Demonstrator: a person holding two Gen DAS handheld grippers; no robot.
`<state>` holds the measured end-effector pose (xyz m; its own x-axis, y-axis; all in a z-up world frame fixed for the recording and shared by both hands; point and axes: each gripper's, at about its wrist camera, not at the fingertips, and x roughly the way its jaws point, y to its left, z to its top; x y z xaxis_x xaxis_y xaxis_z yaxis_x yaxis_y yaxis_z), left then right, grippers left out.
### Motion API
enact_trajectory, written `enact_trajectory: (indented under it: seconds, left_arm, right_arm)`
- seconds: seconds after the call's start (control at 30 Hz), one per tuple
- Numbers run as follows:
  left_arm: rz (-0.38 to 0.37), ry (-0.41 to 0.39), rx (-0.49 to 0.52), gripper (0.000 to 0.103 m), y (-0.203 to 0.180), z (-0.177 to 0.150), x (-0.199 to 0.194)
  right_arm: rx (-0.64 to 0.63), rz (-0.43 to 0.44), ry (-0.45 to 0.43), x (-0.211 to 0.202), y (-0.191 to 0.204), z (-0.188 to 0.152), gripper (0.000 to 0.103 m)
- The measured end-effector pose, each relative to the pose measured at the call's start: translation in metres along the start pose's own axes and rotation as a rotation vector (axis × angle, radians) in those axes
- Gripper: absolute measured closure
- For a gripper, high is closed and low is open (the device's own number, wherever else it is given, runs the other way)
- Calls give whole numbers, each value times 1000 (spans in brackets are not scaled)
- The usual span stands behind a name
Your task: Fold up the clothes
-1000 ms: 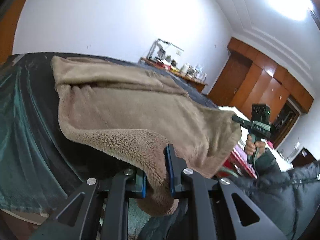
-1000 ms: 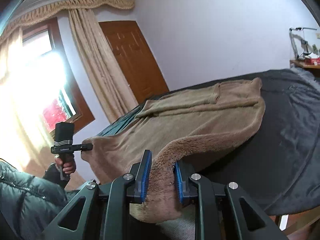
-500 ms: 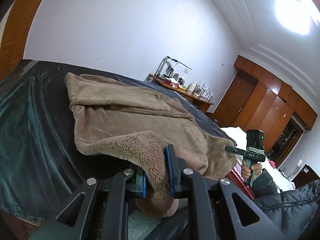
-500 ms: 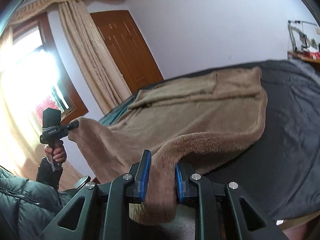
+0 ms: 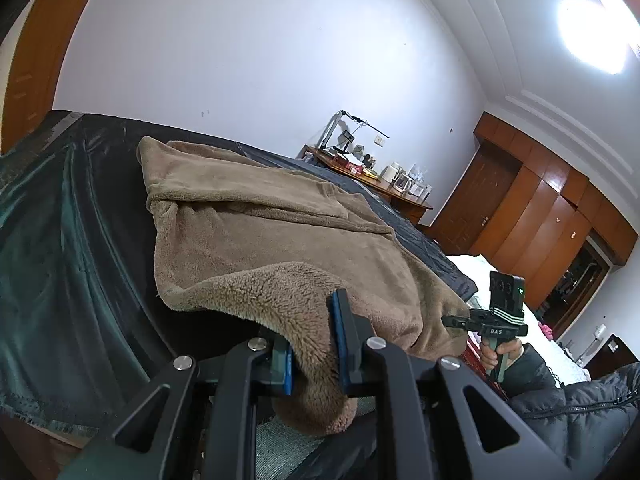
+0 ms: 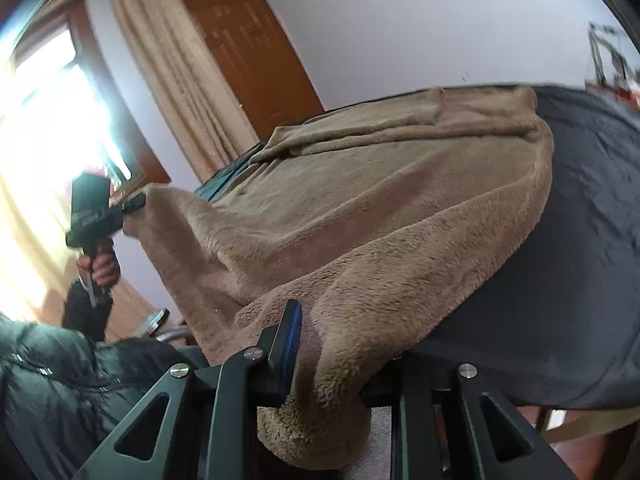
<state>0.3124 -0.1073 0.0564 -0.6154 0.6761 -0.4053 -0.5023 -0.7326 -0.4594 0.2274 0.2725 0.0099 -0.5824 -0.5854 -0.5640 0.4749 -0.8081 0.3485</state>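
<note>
A tan fleece garment [image 5: 260,236] lies on a table under a dark cloth [image 5: 68,248]. Its near edge is lifted off the table. My left gripper [image 5: 314,340] is shut on one near corner of the fleece; a fold hangs down between its blue pads. My right gripper [image 6: 320,344] is shut on the other near corner of the same garment [image 6: 400,216]. Each gripper shows in the other view: the right one [image 5: 456,322] at the garment's right edge, the left one [image 6: 136,204] at its left edge, both holding fleece.
The dark cloth [image 6: 580,260] covers the whole table and hangs over its edges. A wooden sideboard with jars [image 5: 384,184] stands behind, wardrobes [image 5: 540,220] to the right. A curtain [image 6: 180,92], door [image 6: 256,56] and bright window [image 6: 48,112] lie to the left. My dark padded jacket [image 6: 44,392] is near.
Both grippers have lifted the near edge and carried it toward the far side of the table. The garment's near part now rises and bunches over the rest.
</note>
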Motion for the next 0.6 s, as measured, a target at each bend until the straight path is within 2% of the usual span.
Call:
enact_trajectory:
  seconds: [0.2, 0.33, 0.47, 0.6]
  left_arm:
    - [8, -47, 6, 85, -4, 12, -9]
    - [9, -99, 2, 85, -6, 27, -19]
    - [7, -141, -20, 85, -3, 43, -22]
    - [14, -149, -59, 85, 7, 60, -12]
  right_arm:
    - [-19, 14, -175, -27, 10, 19, 83]
    - [2, -12, -288, -46, 7, 38, 83]
    - [48, -54, -372, -57, -1, 60, 83]
    - [64, -93, -403, -60, -5, 80, 83]
